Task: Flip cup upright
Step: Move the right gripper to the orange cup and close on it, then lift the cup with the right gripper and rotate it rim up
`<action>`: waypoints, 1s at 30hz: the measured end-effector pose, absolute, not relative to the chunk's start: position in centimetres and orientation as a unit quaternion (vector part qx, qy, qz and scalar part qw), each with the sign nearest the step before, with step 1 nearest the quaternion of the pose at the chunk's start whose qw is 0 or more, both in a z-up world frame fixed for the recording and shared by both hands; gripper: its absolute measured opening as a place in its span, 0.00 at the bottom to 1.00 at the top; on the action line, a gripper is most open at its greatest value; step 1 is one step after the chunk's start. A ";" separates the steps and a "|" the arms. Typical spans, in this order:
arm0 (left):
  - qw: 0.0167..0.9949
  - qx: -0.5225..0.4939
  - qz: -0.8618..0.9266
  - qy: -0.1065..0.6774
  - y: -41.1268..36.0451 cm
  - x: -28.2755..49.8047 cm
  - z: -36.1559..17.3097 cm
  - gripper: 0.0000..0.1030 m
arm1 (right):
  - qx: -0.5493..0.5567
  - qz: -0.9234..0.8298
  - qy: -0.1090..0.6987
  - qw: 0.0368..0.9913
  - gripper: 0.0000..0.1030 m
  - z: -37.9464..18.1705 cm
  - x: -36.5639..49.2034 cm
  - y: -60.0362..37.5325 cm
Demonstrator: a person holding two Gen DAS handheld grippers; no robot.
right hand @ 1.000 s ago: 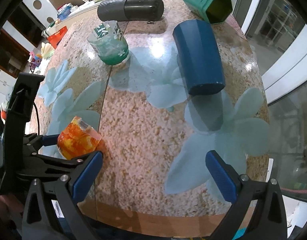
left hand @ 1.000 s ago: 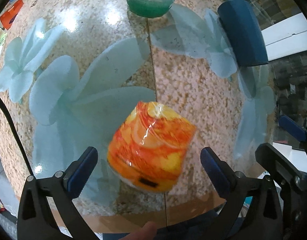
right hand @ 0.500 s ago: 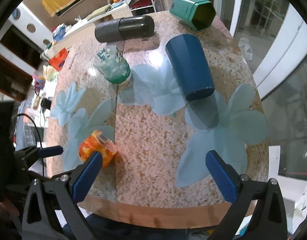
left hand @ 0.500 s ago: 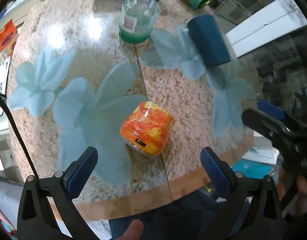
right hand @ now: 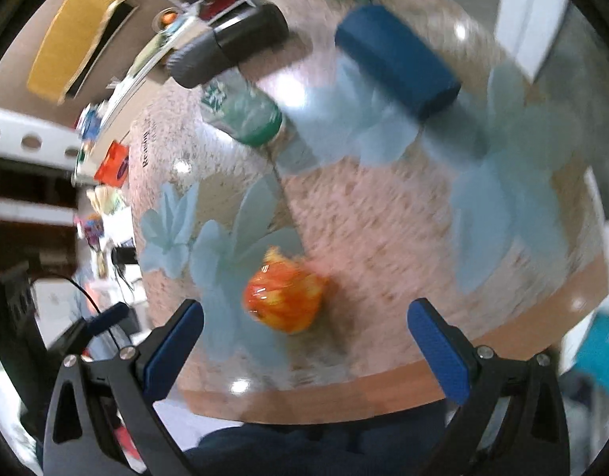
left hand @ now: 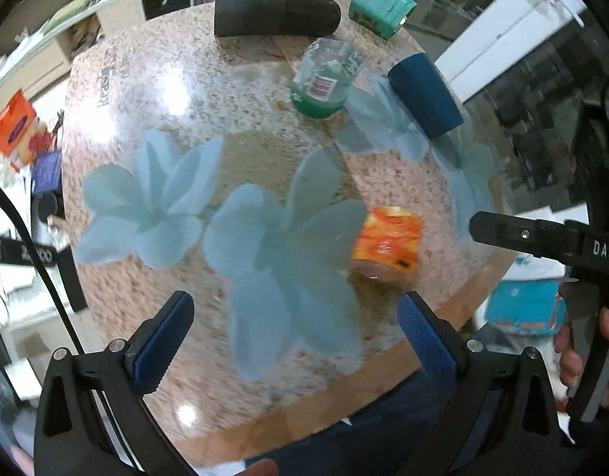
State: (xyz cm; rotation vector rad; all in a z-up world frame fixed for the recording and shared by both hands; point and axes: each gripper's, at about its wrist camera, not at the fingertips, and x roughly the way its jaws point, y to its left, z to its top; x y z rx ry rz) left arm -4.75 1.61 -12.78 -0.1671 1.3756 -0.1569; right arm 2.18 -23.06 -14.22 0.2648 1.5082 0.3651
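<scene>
standing near the front edge of the table (left hand: 118, 91), the orange cup (left hand: 387, 240) appears upright, though blurred. left gripper (left hand: 294, 337) and right gripper (right hand: 306, 343) both gape wide, holding nothing.

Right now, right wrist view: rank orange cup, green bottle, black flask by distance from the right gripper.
1. Orange cup, just ahead of the right gripper, left of centre.
2. Green bottle, mid-table, left.
3. Black flask, lying at the far edge.
</scene>
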 end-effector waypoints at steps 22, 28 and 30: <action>0.740 -0.066 -0.137 0.655 5.3 -5.0 -17.8 1.00 | 0.139 0.018 0.749 0.648 1.00 -21.3 2.9 -19.3; 0.735 -0.077 -0.136 0.660 5.8 -5.2 -18.4 1.00 | 0.155 0.008 0.761 0.630 0.65 -22.5 2.7 -18.4; 0.735 -0.080 -0.136 0.660 6.0 -5.2 -18.5 1.00 | 0.159 0.010 0.758 0.633 0.64 -22.5 2.6 -18.4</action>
